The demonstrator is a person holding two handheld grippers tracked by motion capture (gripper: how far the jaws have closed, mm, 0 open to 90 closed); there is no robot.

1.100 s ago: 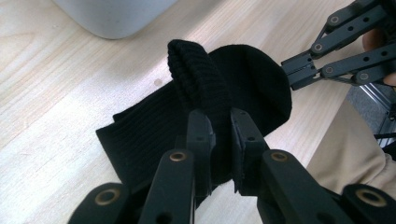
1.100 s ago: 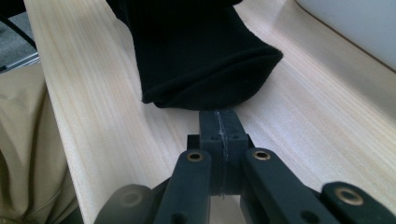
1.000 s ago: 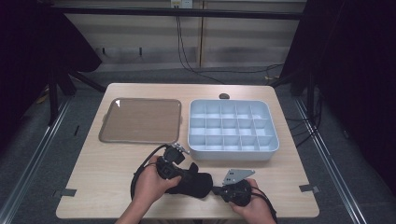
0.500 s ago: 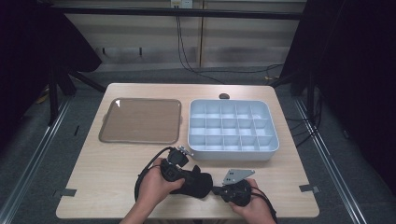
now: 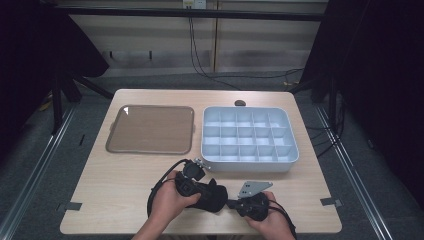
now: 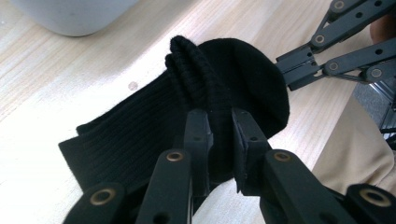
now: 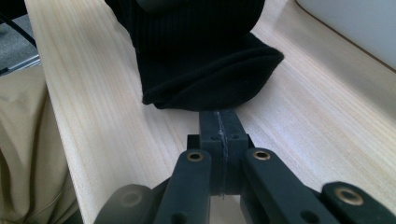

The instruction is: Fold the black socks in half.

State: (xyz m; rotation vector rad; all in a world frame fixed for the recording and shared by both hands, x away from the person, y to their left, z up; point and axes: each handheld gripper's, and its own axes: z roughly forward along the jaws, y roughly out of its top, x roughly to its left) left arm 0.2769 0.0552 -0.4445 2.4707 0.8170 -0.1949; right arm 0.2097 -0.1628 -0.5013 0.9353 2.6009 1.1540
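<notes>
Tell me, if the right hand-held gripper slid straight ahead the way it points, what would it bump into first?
Most likely the black sock. The right hand-held gripper, jaws shut on nothing, points at the sock's edge just ahead on the wooden table; the gap looks small, though depth is hard to judge.

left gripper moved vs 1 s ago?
Yes. The left gripper has drawn slightly back from the divided white tray toward the table's near edge, its fingers pinching the black sock.

No text, label, brand, number or sign can be read in any of the views. The surfaces are all plain, without any printing or marking.
</notes>
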